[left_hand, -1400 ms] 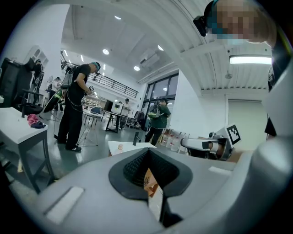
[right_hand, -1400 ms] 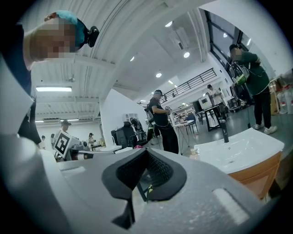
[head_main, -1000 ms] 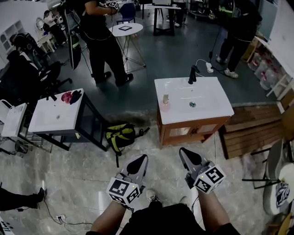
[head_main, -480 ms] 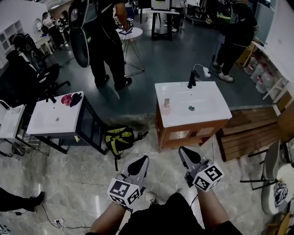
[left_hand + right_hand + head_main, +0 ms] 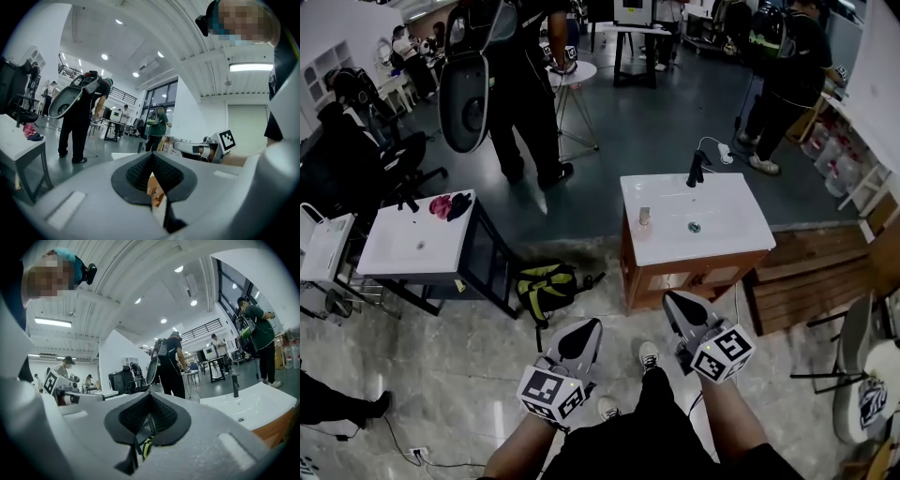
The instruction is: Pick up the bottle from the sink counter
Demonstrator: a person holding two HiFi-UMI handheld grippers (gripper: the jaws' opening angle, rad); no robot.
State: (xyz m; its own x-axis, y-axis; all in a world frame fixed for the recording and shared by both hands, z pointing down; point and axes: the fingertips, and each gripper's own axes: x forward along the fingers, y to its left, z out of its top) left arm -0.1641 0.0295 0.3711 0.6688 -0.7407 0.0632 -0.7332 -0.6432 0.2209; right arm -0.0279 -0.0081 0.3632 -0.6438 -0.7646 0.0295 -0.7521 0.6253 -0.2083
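Our shoe (image 5: 648,354) had come forward into view short of the sink (image 5: 727,239), where a moment before only floor showed, and beyond the sink a person in black (image 5: 530,112) had swung a big pale oval shell (image 5: 469,89) further into sight. By contrast, the bottle (image 5: 644,217) had stayed put: upright on the sink's left part, near the left rim, well apart from the faucet (image 5: 697,169) at the sink's back edge.

We held both grippers low on the near side of the sink, far from it. Our left gripper (image 5: 584,328) had its jaws pressed together with nothing between them, and the right gripper (image 5: 673,302) was likewise closed and empty, pointing toward the sink's front.

We judged the bottle small and light, probably plastic, stiff enough to take a pinch yet easy to knock over because it stood narrow and tall. Its material was too small to make out. Standing on a sink, it might be wet and slippery, so a firm, square hold seemed wise.

We thought the best place to grip was the body at about mid-height, below the cap, one jaw on each side, coming in level from the sink's front. The jaws would first need to be spread.
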